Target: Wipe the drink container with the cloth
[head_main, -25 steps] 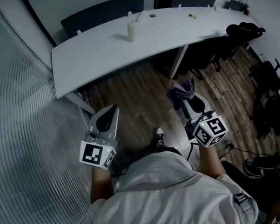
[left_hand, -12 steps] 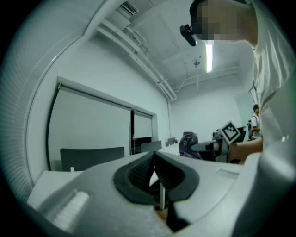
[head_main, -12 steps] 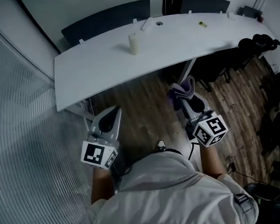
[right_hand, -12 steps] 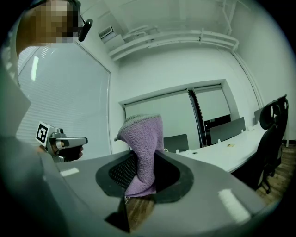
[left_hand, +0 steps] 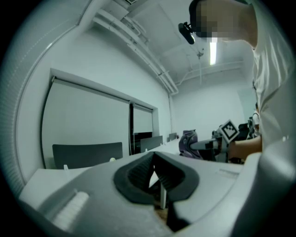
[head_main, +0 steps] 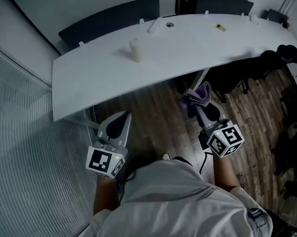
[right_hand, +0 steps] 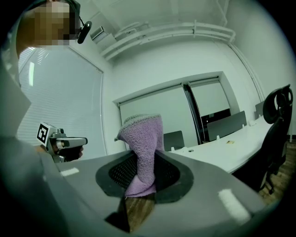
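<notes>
A small pale drink container (head_main: pixel 136 50) stands upright on the long white table (head_main: pixel 184 43), far ahead of both grippers. My right gripper (head_main: pixel 201 100) is shut on a purple cloth (right_hand: pixel 141 148), which sticks up folded from between the jaws; the same cloth (head_main: pixel 199 94) shows in the head view below the table's front edge. My left gripper (head_main: pixel 117 123) is shut with nothing in it, its ribbed pads (left_hand: pixel 143 172) pressed together. Both grippers are held level over the wooden floor, short of the table.
Dark chairs (head_main: pixel 107 15) stand behind the table and black office chairs (head_main: pixel 285 52) at its right end. Small items (head_main: pixel 220 27) lie on the tabletop. A ribbed glass wall (head_main: pixel 25 148) runs along the left. Table legs (head_main: pixel 199 82) stand under the front edge.
The table and container have drawn nearer and shifted slightly left in the head view as the person walks forward. Both grippers keep their hold and pose.
</notes>
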A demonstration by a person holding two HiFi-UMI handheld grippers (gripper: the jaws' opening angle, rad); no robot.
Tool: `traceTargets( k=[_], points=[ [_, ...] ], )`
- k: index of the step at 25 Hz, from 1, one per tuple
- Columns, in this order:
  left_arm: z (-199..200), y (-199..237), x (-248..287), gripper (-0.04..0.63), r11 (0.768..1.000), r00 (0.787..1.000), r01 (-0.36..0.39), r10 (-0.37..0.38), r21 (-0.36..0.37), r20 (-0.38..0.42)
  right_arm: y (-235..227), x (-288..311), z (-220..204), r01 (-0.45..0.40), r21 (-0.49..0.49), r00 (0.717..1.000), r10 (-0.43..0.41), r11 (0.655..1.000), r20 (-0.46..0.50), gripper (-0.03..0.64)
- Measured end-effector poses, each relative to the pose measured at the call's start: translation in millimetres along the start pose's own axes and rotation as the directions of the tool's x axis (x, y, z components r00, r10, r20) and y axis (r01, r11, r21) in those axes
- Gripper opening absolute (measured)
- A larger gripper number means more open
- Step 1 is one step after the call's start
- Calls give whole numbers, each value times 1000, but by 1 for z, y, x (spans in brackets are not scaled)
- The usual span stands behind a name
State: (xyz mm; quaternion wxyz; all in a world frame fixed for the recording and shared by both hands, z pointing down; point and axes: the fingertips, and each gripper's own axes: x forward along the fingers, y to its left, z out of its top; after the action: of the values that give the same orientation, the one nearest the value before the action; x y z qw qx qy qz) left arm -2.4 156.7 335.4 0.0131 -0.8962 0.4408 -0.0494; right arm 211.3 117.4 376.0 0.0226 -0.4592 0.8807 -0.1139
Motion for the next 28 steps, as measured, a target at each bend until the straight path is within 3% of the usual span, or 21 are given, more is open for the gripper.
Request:
traceTargets(
  k=[7,16,28],
  points=[
    [-7,16,40,5,1000,1000,-17,16,-12,-21,-28,31,-9,-26,19,999,26,999,-34,101],
    [-14,62,87,5,999,1000,31,-30,-27,9,-54,82,-5,24,-6,999,-24,1000,-48,101],
    [-27,206,126,5,995,995,97,-96,-39,9,-24,240,12,48,-52,993,-53,998,-107,101]
  ],
)
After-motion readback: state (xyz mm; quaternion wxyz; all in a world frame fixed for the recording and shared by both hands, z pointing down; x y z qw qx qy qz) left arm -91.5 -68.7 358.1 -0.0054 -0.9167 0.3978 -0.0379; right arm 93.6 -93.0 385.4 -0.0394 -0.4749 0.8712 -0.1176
